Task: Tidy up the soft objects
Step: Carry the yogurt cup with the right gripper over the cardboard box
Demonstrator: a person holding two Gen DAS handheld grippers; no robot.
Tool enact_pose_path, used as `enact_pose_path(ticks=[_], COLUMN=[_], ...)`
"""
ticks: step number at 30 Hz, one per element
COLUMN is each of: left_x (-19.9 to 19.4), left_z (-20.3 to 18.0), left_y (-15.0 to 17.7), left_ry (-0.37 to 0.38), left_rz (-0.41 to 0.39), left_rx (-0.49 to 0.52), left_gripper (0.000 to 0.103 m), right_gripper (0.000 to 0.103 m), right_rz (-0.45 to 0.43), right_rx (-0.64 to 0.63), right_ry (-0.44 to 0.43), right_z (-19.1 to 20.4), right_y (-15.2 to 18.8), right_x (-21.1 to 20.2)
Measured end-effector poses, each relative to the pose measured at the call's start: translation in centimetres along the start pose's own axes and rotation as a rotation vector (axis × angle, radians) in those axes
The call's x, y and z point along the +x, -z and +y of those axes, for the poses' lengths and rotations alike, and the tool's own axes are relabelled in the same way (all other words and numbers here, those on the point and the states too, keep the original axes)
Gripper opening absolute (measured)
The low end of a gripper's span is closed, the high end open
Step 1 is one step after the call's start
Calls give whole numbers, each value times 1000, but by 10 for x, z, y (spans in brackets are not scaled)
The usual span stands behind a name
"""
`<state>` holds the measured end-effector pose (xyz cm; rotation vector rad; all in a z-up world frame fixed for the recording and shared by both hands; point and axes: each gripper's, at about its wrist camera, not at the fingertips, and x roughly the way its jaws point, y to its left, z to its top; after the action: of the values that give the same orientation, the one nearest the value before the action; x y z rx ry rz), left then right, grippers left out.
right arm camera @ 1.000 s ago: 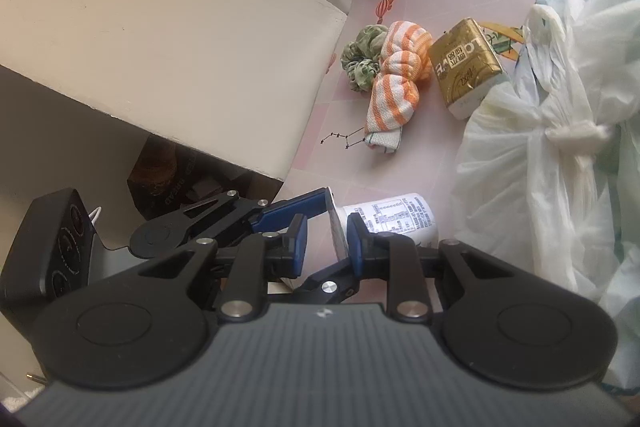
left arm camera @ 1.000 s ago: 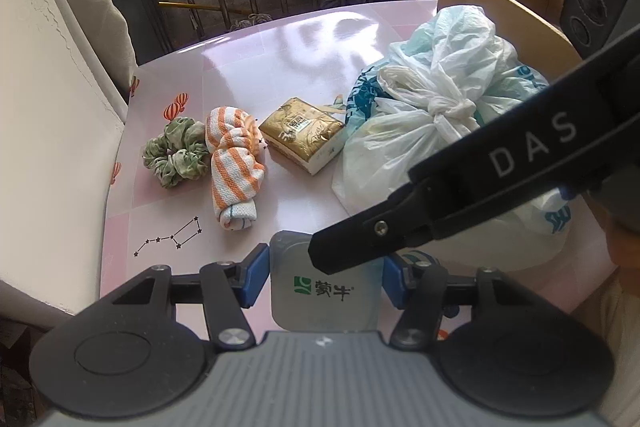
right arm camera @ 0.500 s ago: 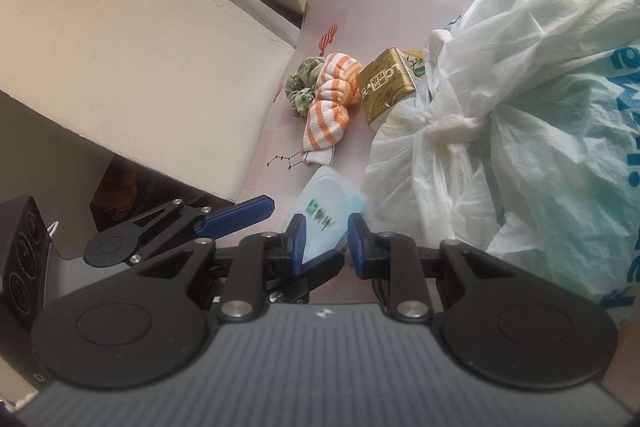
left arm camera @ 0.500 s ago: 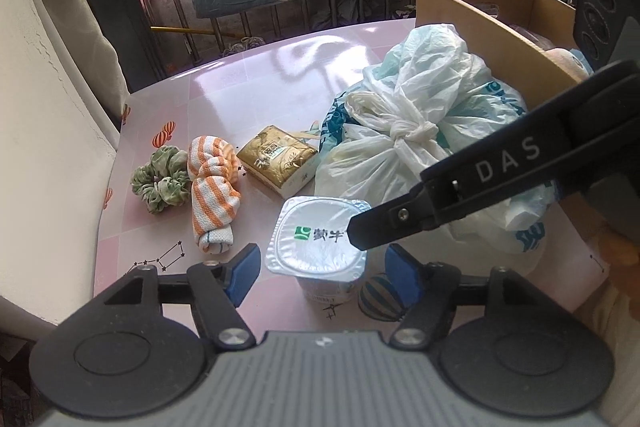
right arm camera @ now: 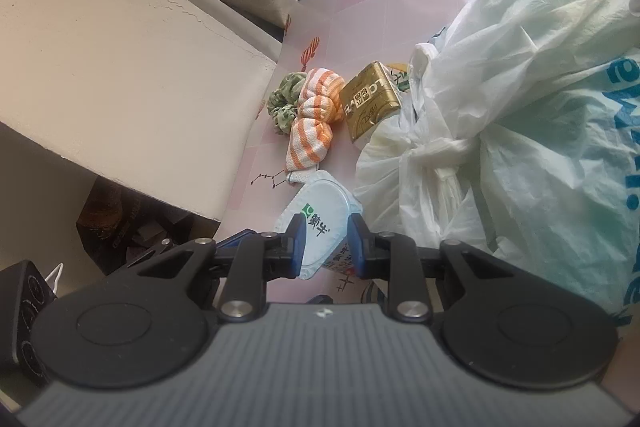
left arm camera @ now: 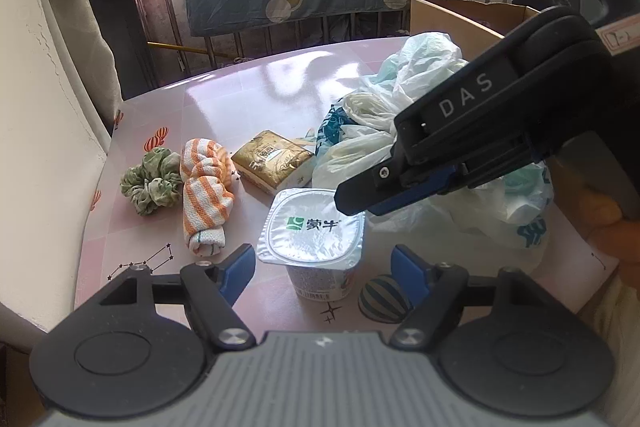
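left wrist view: left gripper [left arm camera: 323,266] is spread wide, holding nothing. The white foil-lidded yogurt cup [left arm camera: 316,237] stands upright between its fingers near the pink table's [left arm camera: 248,95] near edge, looks parked there.

row: green scrunchie [left arm camera: 153,181], orange-striped rolled towel [left arm camera: 206,193] and gold tissue pack [left arm camera: 272,161] sit side by side toward the left edge, probably sorted already.

right wrist view: right gripper [right arm camera: 325,243] is narrowly parted over the lid, gripping nothing I can see; knotted white plastic bags [right arm camera: 500,115] are piled right beside it.

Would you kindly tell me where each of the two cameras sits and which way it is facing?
Left wrist: on the left hand-held gripper, facing across the pink table at an upright yogurt cup; its open fingers show.
Right wrist: on the right hand-held gripper, angled down over the cup's lid; its fingers show.
Shared: cup, striped towel, scrunchie, tissue pack, plastic bags.
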<state>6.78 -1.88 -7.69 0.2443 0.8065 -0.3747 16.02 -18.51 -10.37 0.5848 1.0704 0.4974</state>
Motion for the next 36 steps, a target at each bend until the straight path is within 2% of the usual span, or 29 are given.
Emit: enact_pose_path(ticks=[10,13,17,22,25,26,36], left_x=[10,10,9,19,25,26,0], left_z=[4,5,13,15,17,18,17], left_y=[0,0,4,3,1,0,-2], left_ry=[17,11,24,13,18,14,-15], left_rz=[-55,-40,-14,18,21,19,-29], left_rx=[14,4,-56,-66,-91,-106,-136], left_gripper=[74,74,74,73,65,64,64], right_gripper=[23,23,22,22,21,20,20], right_rz=[-3,-1,3,2,3,2,8], right_rx=[71,79,80,82,86,86,90], right_ry=[15,16,17,6,-7,-10,-48], right_z=[-9,-10,-12,-14,-14,-14,-1], right_y=[-8,-8,-7,-8,-8,-7,-2], right_x=[11,14,12,13,15,14,1])
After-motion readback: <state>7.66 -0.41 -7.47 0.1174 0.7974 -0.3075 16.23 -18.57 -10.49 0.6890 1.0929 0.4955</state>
